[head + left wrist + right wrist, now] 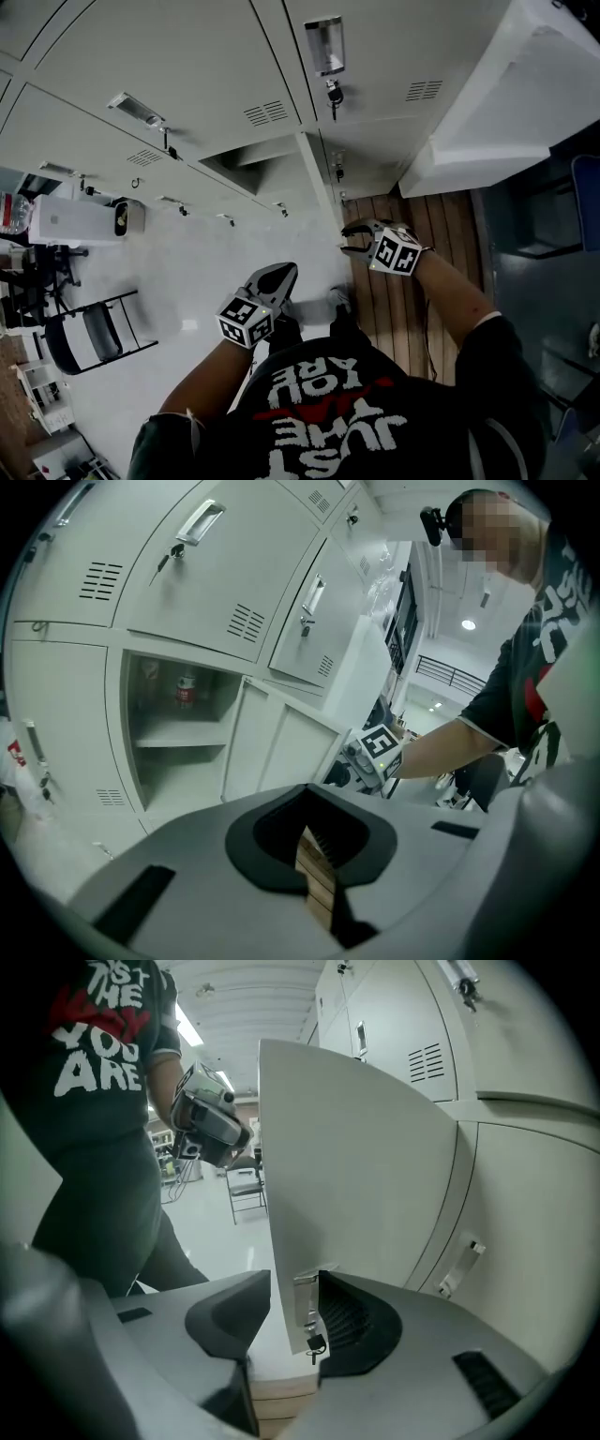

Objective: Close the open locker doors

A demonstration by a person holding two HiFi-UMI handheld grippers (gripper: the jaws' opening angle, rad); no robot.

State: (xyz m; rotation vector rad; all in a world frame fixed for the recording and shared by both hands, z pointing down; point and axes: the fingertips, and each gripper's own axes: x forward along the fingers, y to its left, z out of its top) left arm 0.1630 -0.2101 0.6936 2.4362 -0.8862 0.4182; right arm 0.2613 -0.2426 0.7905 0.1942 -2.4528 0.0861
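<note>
Grey lockers [178,56] fill the top of the head view. One low locker door [319,183] stands open beside its compartment [248,164]. My right gripper [349,240] is at that door's free edge, jaws open. In the right gripper view the door [356,1176] edge, with its latch plate [306,1302] and hanging key [314,1344], stands between the open jaws of my right gripper [291,1316]. My left gripper [281,274] hangs lower left, shut and empty. The left gripper view shows my left gripper [309,832], the open compartment [178,733] and a red can [186,688] on its shelf.
A second, larger open door [506,94] juts out at the upper right. Wooden floor boards [412,281] lie under the right hand, pale tiles [197,300] to the left. Black chairs [94,328] and a white box [80,220] stand at far left, a dark cabinet [544,234] at right.
</note>
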